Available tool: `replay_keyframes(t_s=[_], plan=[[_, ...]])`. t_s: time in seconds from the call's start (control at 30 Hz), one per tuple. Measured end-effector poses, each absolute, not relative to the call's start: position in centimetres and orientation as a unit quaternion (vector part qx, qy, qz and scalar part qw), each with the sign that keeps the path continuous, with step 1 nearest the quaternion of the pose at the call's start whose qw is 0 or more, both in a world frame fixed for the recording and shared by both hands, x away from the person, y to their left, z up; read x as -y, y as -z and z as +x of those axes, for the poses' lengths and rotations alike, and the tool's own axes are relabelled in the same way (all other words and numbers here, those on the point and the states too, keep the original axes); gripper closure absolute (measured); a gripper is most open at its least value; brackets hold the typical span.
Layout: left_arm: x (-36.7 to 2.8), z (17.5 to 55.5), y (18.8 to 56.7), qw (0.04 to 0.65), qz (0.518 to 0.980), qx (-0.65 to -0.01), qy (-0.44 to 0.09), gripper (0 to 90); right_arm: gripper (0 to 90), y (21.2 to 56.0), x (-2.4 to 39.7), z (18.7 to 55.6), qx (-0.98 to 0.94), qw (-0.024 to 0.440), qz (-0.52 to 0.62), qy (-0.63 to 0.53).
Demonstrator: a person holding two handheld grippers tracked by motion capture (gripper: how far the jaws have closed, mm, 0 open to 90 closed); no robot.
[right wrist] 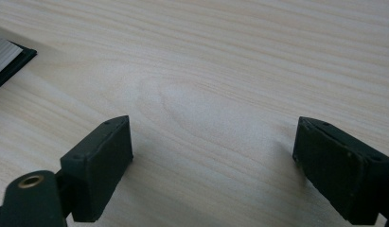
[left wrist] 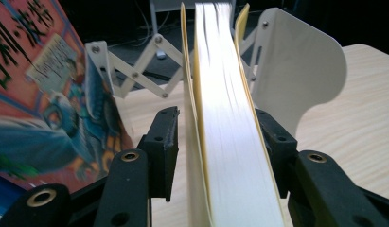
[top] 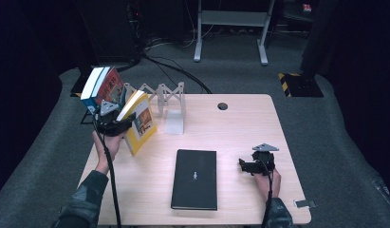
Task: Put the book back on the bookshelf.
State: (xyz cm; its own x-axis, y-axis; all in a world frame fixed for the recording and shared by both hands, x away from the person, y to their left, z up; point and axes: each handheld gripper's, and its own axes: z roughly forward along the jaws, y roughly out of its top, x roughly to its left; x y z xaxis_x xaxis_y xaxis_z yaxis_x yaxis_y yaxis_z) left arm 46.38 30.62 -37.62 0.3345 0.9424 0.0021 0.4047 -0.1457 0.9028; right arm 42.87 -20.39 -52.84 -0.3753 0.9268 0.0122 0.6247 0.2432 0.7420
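Left tool [left wrist: 216,142] part-open astride yellow book [left wrist: 230,142] (left pad clear); right tool [right wrist: 213,165] wide, empty.

The wooden table [top: 240,123] bears a black book [top: 195,179], flat, and a white expanding rack [top: 171,102].

yellow book's [left wrist: 230,142] near end cut off by bottom edge, red book's [left wrist: 36,94] cover cropped at left

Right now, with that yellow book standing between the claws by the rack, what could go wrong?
1. The left gripper stands loose around the yellow book: a gap shows at one jaw. The book leans, so it might topple onto the table.
2. It could slide toward the red book leaning in the white rack.
3. The black book lies flat, apart from the open right gripper, unshelved.
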Motion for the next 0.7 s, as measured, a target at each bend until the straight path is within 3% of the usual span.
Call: replay_keyframes(t_s=[0.33, 0.43, 0.5, 0.7], plan=[[-30.1, 47.9, 36.3, 0.412, 0.709, -0.480, -0.312, 50.1, 12.2, 52.8, 20.4, 42.9, -0.757, 0.222, 0.512, -0.340], [-29.9, 48.1, 36.3, 0.401, 0.713, -0.482, -0.314, 57.8, 12.2, 52.8, 20.4, 42.9, -0.757, 0.222, 0.513, -0.340], [-29.7, 48.1, 36.3, 0.399, 0.712, -0.481, -0.320, 70.8, 12.3, 52.8, 20.4, 42.9, -0.756, 0.222, 0.513, -0.341], [-29.6, 48.4, 36.5, 0.408, 0.695, -0.495, -0.326, 75.0, 12.3, 52.9, 20.4, 42.9, -0.756, 0.222, 0.512, -0.342]])
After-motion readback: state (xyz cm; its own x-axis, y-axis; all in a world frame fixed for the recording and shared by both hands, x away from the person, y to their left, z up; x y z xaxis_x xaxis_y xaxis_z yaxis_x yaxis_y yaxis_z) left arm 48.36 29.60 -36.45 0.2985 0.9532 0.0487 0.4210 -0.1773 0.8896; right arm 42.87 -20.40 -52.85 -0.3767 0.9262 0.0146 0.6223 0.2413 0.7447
